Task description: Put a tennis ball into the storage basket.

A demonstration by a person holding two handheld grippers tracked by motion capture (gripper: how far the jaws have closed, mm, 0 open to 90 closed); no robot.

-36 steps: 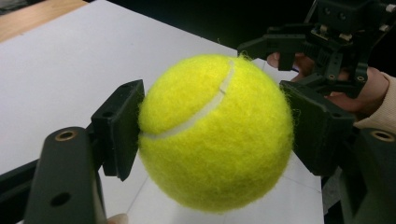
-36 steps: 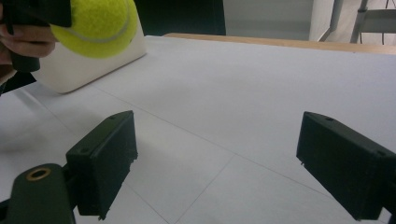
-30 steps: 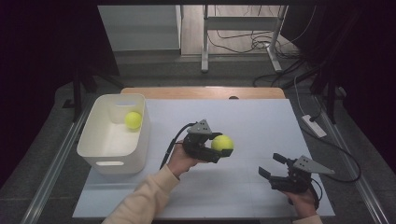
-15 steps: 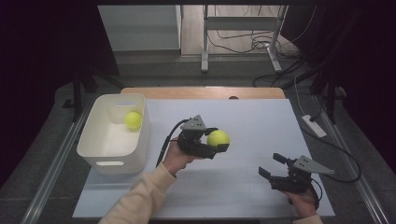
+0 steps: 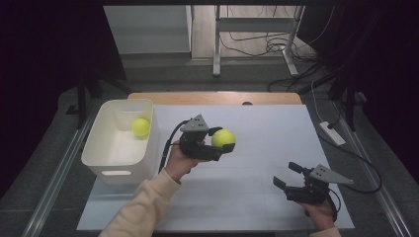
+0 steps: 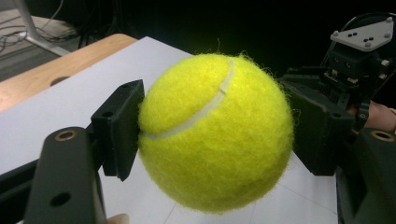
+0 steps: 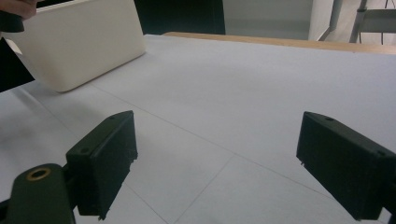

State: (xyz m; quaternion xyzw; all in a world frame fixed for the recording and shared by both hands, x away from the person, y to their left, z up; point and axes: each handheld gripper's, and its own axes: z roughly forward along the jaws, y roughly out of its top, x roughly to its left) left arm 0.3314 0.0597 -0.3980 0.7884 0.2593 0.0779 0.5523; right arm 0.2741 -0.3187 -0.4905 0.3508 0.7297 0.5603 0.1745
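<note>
My left gripper (image 5: pixel 223 141) is shut on a yellow tennis ball (image 5: pixel 223 138) and holds it above the middle of the white table sheet (image 5: pixel 257 128). In the left gripper view the ball (image 6: pixel 215 133) is pressed between both black pads. A second yellow tennis ball (image 5: pixel 141 127) lies inside the white bin (image 5: pixel 118 170) at the left. My right gripper (image 5: pixel 287 175) rests low at the front right, open, with nothing between its pads (image 7: pixel 105 163). The left gripper view shows that right gripper (image 6: pixel 355 60) behind the ball.
The white bin (image 7: pixel 79 44) stands left of the held ball. A wooden table edge (image 5: pixel 212 97) runs along the back. A white power strip (image 5: pixel 332 133) and cables lie off the table's right side. Table legs and cables stand on the floor behind.
My left gripper has risen and moved toward the back left with the ball in it. The right gripper has stayed where it was.
</note>
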